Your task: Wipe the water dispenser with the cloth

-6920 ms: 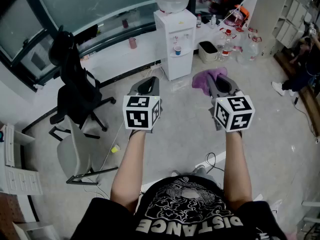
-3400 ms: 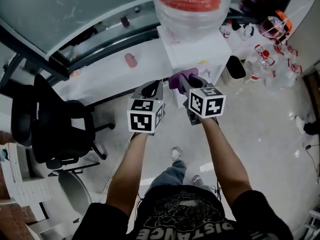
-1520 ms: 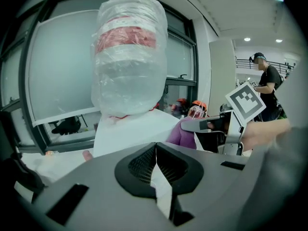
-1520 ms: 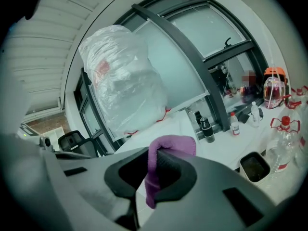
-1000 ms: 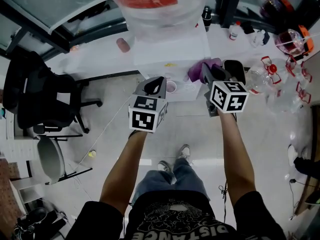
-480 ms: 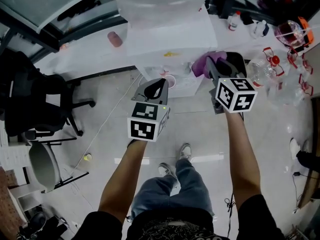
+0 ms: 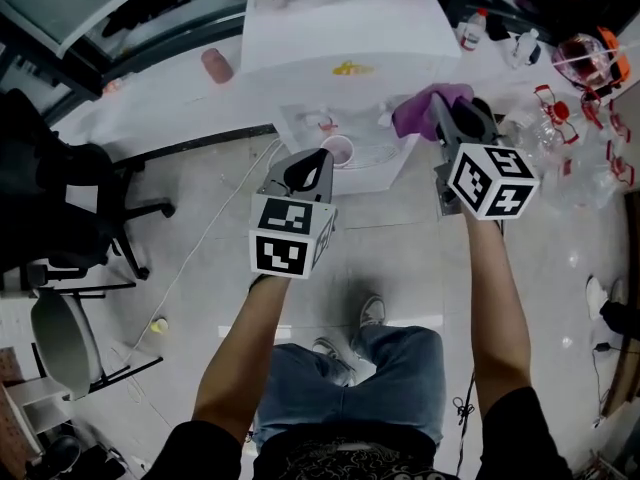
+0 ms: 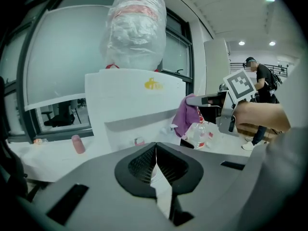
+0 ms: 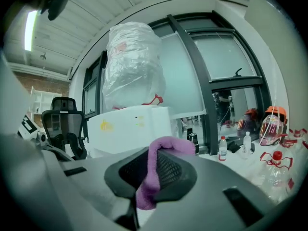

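Head view: left tongs (image 7: 305, 168) and right tongs (image 7: 447, 118) held out before the white water dispenser (image 7: 345, 38). Purple cloth (image 7: 425, 108) sits at the right tongs' tip, near the dispenser's front right corner.
Left gripper view: tongs closed together, holding nothing (cloth off to the right).
Right gripper view: tongs clamped on the cloth, which drapes over their tips.
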`<state>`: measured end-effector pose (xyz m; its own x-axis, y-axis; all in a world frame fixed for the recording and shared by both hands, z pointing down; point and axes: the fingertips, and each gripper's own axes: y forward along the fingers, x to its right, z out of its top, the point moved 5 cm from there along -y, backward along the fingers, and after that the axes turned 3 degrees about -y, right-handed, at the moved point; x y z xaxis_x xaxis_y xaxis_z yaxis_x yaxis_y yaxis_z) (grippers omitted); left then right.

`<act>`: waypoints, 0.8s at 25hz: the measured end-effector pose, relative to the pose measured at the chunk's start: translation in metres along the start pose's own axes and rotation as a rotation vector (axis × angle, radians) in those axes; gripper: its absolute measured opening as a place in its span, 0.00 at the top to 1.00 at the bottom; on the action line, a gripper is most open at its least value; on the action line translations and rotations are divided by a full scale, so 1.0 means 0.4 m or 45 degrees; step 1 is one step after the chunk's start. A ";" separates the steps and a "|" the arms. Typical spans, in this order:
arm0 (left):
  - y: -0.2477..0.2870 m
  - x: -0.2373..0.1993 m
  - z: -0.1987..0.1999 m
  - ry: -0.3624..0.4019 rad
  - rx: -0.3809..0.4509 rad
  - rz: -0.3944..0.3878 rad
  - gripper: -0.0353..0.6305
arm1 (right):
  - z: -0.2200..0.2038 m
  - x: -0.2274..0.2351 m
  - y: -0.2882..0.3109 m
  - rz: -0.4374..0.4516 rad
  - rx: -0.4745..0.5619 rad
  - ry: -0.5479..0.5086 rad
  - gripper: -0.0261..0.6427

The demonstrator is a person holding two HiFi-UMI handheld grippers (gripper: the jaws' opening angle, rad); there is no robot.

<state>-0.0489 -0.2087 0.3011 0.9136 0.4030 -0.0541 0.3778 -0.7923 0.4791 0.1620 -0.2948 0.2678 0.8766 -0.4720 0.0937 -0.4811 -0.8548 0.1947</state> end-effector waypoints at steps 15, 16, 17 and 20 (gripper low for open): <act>0.174 -0.058 -0.194 0.076 0.152 -0.004 0.91 | -0.149 0.008 0.021 -0.031 0.211 -0.157 0.91; 0.186 -0.060 -0.206 0.080 0.165 -0.007 0.91 | -0.164 0.009 0.023 -0.034 0.223 -0.167 0.91; 0.197 -0.063 -0.218 0.081 0.175 -0.008 0.91 | -0.178 0.009 0.025 -0.035 0.232 -0.175 0.91; 0.220 -0.073 -0.256 0.082 0.199 -0.008 0.91 | -0.225 0.005 0.035 -0.037 0.245 -0.187 0.91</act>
<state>-0.0576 -0.2433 0.4344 0.9015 0.4329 0.0022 0.4069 -0.8491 0.3368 0.1582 -0.2884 0.3585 0.8858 -0.4608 -0.0551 -0.4613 -0.8872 0.0042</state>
